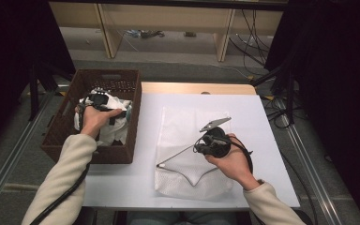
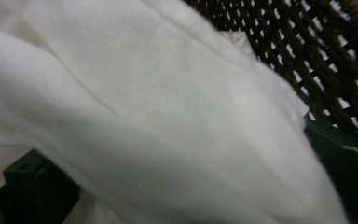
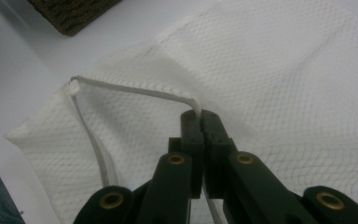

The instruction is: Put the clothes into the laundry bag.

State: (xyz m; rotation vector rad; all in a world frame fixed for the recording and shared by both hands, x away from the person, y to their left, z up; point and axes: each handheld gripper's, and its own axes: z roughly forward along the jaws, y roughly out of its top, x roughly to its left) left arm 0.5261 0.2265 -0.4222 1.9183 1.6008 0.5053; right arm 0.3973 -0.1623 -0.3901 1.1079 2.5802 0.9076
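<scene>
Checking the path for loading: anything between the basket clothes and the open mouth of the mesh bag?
Nothing visible: bare table lies between basket and mesh bag, whose edge the right tongs hold up.

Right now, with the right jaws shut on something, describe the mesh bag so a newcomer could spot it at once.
Start at the white table; right of the brown wicker basket a flat white mesh bag lies near the table's middle. The right gripper pinches its zipper edge and lifts the mouth open. Its netted weave and raised zip edge set it apart from the smooth cream cloth in the basket.

White mesh bag (image 1: 187, 136), brown basket (image 1: 122, 154)
</scene>
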